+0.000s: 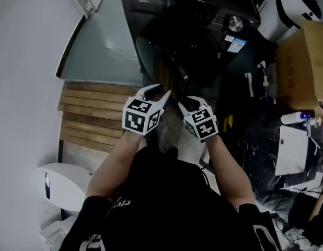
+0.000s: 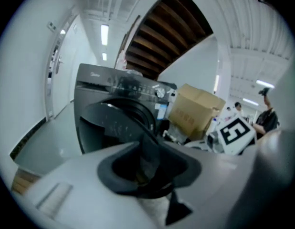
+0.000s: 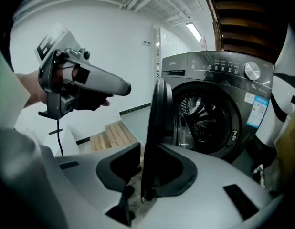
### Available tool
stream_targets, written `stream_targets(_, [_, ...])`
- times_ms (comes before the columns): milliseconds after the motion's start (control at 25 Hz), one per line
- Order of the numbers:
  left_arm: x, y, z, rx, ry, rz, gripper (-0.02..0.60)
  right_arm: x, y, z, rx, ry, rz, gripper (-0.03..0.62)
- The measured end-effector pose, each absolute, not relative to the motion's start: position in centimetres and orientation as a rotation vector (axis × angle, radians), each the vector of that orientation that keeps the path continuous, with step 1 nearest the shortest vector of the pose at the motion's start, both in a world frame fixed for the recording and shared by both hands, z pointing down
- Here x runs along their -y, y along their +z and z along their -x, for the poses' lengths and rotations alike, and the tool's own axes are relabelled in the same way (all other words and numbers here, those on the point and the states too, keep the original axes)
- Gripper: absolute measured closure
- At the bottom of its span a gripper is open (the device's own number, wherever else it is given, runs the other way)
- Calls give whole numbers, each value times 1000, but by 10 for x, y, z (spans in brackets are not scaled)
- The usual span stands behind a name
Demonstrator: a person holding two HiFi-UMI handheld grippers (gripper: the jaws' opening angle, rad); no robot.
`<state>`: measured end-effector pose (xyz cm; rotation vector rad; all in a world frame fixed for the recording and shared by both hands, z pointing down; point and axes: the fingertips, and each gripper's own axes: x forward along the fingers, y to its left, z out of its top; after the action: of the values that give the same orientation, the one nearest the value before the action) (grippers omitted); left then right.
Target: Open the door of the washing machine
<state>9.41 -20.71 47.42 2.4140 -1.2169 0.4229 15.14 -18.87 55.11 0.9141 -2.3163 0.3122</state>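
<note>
Washing machine [image 3: 219, 75] door [image 3: 156, 123] stands swung clear of the drum [image 3: 205, 113], its edge between the parted, unclamped jaws of left claw [image 2: 148, 168] and right claw [image 3: 143, 173]; task judged essentially done

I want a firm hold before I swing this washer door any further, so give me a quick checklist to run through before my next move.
1. Dark grey front-loading washing machine unlatched: ok. Its round dark-rimmed door stands swung out and the steel drum is exposed.
2. Door edge between the right tongs: ok.
3. Right tongs clamped on the door: not ok, a gap shows beside the edge.
4. Left tongs gripping: not ok, they stand wide open round the door edge.
5. Room left on the hinge: cannot tell.
</note>
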Motion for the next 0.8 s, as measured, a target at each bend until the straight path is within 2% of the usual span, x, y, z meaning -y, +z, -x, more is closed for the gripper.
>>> stream_targets(400, [174, 497, -37, 1333, 462, -2284, 425, 103, 559, -82, 2431, 381, -619, 507])
stream_targets(800, [142, 511, 38, 1325, 449, -2260, 426, 63, 569, -48, 2383, 473, -642, 511])
